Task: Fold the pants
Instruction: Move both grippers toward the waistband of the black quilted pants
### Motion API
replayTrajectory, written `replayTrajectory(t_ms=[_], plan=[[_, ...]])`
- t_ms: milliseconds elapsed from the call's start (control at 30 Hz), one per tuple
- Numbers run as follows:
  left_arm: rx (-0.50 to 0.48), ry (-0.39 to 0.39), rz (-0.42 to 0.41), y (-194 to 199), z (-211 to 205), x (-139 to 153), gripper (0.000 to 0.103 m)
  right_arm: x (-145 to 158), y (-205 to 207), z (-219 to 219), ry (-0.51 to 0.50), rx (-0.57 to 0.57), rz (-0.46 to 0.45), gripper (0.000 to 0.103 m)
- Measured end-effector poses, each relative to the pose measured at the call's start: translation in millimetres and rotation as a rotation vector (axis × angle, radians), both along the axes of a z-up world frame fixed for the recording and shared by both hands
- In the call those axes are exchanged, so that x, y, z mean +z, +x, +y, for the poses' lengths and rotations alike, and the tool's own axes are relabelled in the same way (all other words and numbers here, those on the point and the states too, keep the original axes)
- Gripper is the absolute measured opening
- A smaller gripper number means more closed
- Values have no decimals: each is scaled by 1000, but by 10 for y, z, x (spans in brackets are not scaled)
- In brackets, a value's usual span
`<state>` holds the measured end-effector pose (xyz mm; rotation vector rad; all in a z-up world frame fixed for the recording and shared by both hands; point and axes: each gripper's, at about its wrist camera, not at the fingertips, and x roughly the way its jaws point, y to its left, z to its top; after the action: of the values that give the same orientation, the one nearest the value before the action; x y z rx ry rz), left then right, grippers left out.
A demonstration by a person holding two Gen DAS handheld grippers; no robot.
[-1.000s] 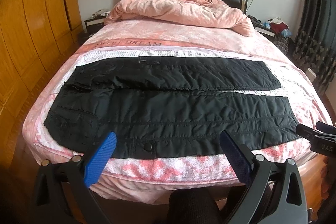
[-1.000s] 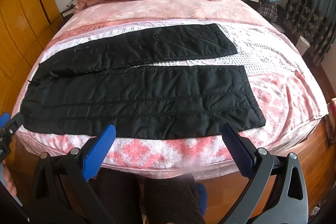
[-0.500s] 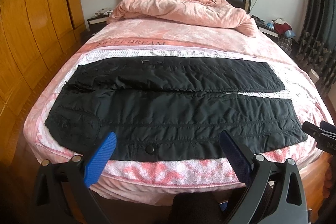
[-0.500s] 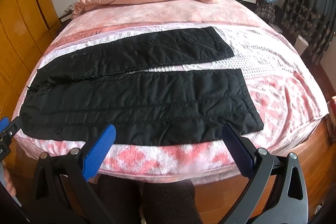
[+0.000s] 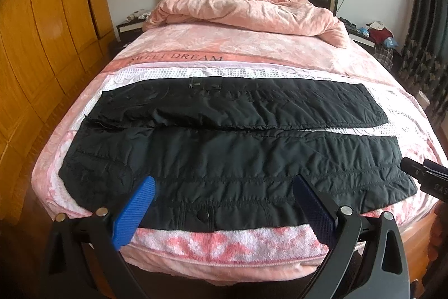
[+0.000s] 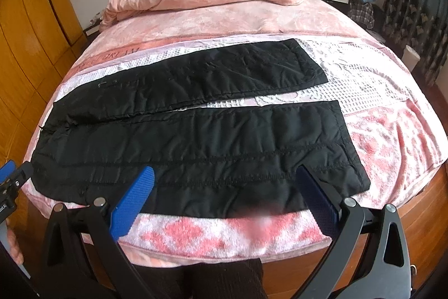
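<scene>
Black quilted pants [image 5: 229, 147] lie flat across the foot of the bed, waist at the left, both legs running right, side by side with a narrow gap. My left gripper [image 5: 224, 203] hovers open over the near edge of the waist part, by a snap button [image 5: 202, 214]. In the right wrist view the pants [image 6: 212, 142] show again, and my right gripper [image 6: 226, 195] stands open above the near leg close to its hem. Neither holds any cloth. Each gripper's tip shows at the edge of the other's view.
The bed [image 5: 224, 243] has a pink and white cover, with a crumpled pink duvet [image 5: 246, 10] by the dark headboard. Wooden wardrobe doors [image 5: 42, 32] line the left. Nightstands with clutter and dark curtains [image 6: 406, 7] stand on the right. A person's dark-clothed legs [image 6: 218, 282] are below.
Both grippers have moved forward toward the bed, so the pants' near edge now lies between their fingers. The pants have not moved.
</scene>
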<state>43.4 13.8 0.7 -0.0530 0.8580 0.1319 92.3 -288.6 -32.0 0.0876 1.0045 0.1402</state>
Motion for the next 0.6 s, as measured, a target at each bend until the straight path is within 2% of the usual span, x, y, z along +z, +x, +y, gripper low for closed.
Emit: replayTrajectory(t_ms=[600], plan=[[10,25,38,411,98,-178,99,-269,333,80,2,35,30,101]])
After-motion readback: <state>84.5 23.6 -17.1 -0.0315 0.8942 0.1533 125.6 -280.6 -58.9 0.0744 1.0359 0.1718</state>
